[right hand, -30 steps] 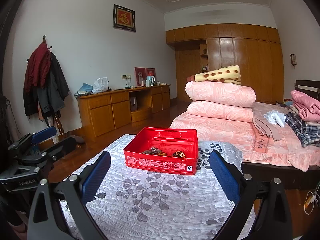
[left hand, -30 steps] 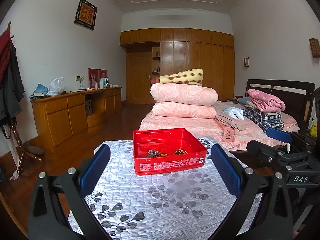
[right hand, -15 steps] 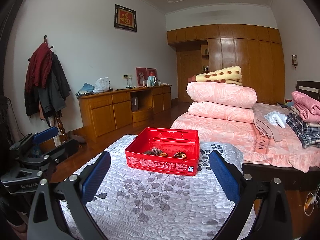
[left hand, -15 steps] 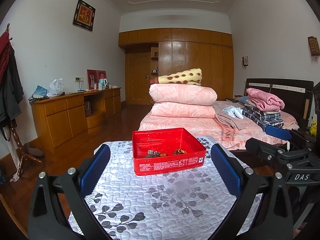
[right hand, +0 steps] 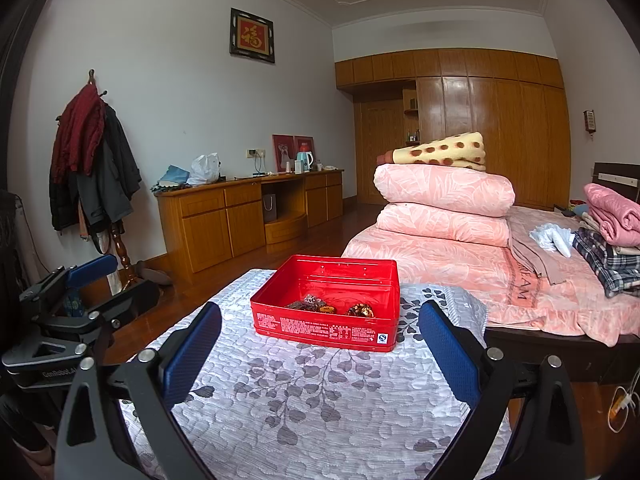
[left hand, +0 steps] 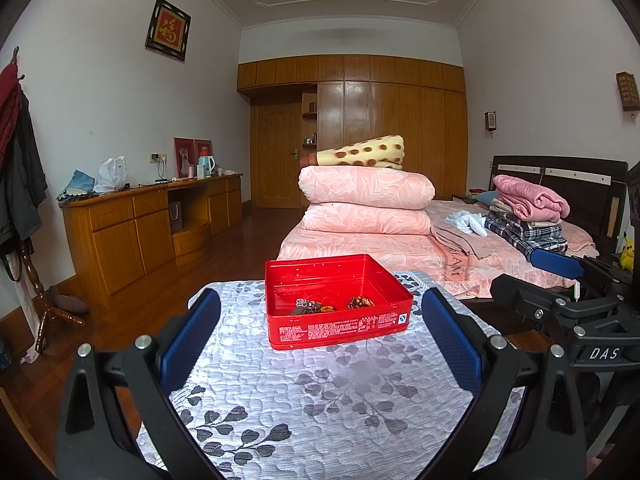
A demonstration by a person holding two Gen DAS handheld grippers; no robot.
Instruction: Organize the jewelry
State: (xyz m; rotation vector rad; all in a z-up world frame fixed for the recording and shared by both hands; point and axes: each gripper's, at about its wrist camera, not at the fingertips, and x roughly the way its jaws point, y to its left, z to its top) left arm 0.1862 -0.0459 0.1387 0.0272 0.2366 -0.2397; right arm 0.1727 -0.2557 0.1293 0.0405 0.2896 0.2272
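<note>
An open red tin [left hand: 340,327] [right hand: 320,326] stands on a grey leaf-patterned quilted table [left hand: 320,408] [right hand: 304,396]. Inside it lie several small jewelry pieces [left hand: 310,306] [right hand: 310,303], among them a round gold-brown one [left hand: 361,302] [right hand: 361,311]. My left gripper [left hand: 320,336] is open, its blue pads wide apart, held back from the tin with nothing between them. My right gripper [right hand: 318,344] is likewise open and empty, short of the tin's front wall. Each gripper shows at the edge of the other's view: right gripper [left hand: 560,276], left gripper [right hand: 76,292].
A bed [left hand: 460,248] with folded pink quilts [right hand: 444,204] and stacked clothes [left hand: 528,216] lies beyond the table on the right. A wooden sideboard [left hand: 152,224] runs along the left wall. A coat rack [right hand: 96,168] with jackets stands at the left.
Both views have tilted slightly, so the tin sits a little lower in each frame. The tin and jewelry have not moved, and both grippers stay open.
</note>
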